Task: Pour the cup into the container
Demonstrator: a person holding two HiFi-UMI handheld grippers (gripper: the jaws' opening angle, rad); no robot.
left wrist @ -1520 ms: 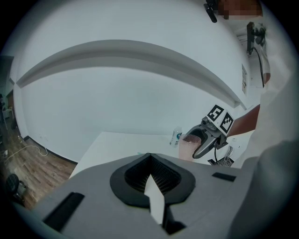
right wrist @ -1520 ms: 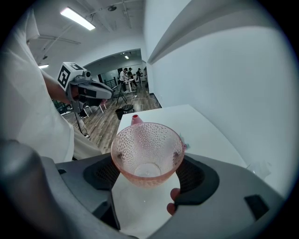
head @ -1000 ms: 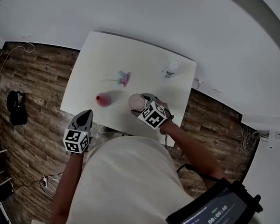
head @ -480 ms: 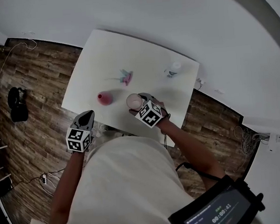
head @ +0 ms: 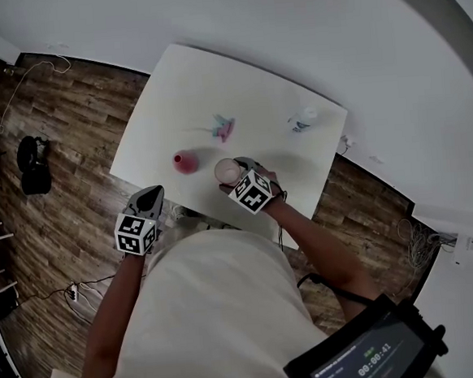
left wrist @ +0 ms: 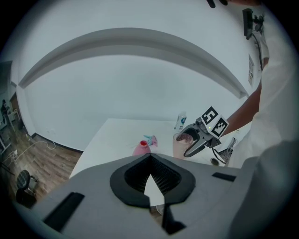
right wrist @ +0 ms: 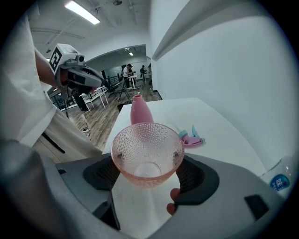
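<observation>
My right gripper (right wrist: 147, 162) is shut on a pink dimpled glass cup (right wrist: 147, 151), which stands upright between the jaws; I see nothing inside it. In the head view the cup (head: 228, 171) is over the white table (head: 212, 80) near its front edge, at my right gripper (head: 240, 177). A pink narrow-necked container (head: 185, 161) stands just left of the cup, also seen behind it (right wrist: 139, 111). My left gripper (head: 148, 199) hovers shut and holds nothing, off the table's front edge. Its own view shows the shut jaws (left wrist: 150, 159), the container (left wrist: 141, 148) and the cup (left wrist: 180, 144).
A small pink and teal object (head: 224, 129) lies mid-table behind the container. A white bottle (head: 302, 120) stands at the far right corner. Wooden floor (head: 51, 215) surrounds the table, and a white wall lies beyond it. A screen (head: 360, 362) hangs at my right side.
My right gripper has sunk a little with the cup and come closer to the pink container. The left gripper has stayed about where it was, still shut.
</observation>
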